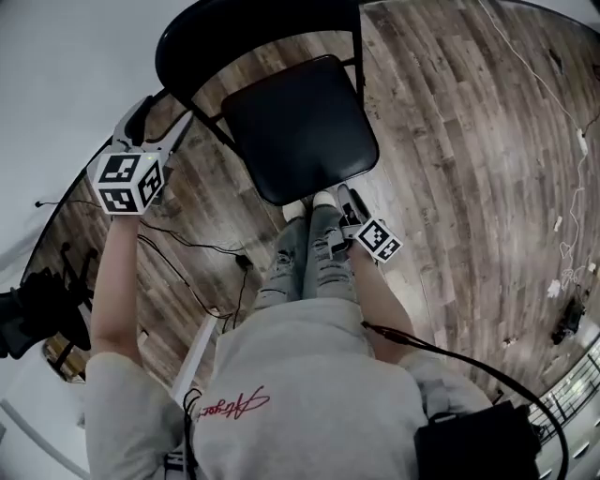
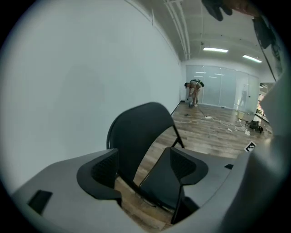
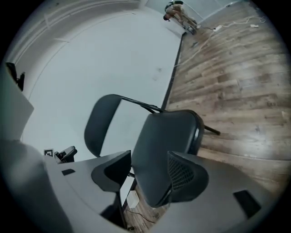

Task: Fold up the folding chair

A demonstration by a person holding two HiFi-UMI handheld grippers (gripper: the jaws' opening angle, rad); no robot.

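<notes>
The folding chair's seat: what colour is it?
The seat is black; the head view shows it best.

A big, bare indoor hall, like an unfurnished office or lab: wood-plank floor [image 1: 450, 141], long white wall [image 2: 82, 82] at left, ceiling strip lights [image 2: 215, 49], far glass partitions [image 2: 227, 91], loose cables [image 2: 213, 121].

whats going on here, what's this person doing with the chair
A person stands over a black folding chair, a gripper in each hand. The chair stands fully unfolded on the wood floor. The left gripper is up by the backrest, the right gripper low by the seat's front edge. Both are open and hold nothing, so folding hasn't started.
</notes>
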